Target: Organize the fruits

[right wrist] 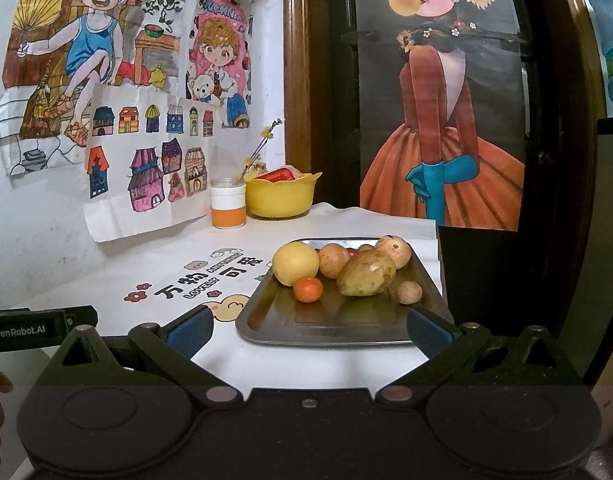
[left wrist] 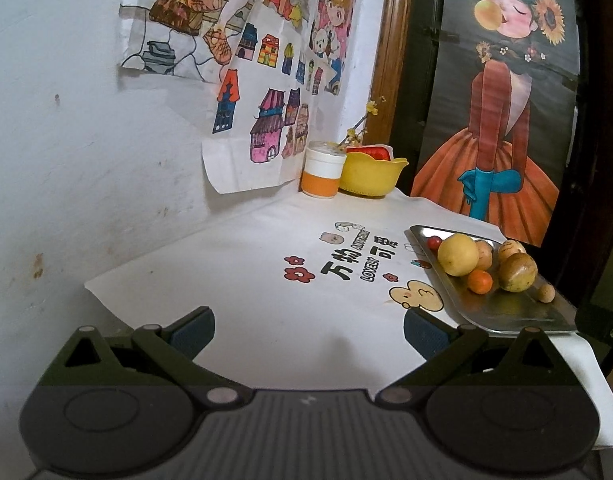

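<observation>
Both claws, left claw & right claw, are hovering wide open w/ nothing gripped, fruit sitting piled on the tray just ahead of right claw, so nudging the round orange risks it rolling off the bench.

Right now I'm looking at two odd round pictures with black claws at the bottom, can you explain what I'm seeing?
Those claws are two handheld grippers, one in each of a person's hands, each with a wide-angle camera looking along its fingers. One picture comes from the left gripper, the other from the right gripper. Both are open and hold nothing. Ahead is a table with a white printed cloth. On it sits a metal tray of fruit, including a big yellow fruit and a small orange one. Near the wall stand a yellow bowl and an orange-and-white jar.
</observation>
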Action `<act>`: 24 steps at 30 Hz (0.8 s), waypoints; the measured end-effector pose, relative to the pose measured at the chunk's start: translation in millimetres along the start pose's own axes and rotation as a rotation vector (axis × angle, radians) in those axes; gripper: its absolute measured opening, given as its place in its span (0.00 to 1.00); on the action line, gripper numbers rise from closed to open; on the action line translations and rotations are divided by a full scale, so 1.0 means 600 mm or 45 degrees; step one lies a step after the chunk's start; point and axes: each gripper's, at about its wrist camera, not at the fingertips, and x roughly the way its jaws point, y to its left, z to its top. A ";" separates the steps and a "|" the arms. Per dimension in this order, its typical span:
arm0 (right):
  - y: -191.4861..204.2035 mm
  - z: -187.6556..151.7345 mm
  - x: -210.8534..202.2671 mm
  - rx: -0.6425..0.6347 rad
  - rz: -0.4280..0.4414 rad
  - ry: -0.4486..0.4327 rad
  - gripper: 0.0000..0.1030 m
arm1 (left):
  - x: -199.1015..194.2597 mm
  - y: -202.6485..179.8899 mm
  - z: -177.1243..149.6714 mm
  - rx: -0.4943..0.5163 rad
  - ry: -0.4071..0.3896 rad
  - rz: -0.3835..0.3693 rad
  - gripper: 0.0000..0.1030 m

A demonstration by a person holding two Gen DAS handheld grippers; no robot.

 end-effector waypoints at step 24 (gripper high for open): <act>0.002 -0.026 0.006 0.026 -0.011 0.017 0.99 | -0.003 -0.003 -0.016 0.025 -0.002 0.001 1.00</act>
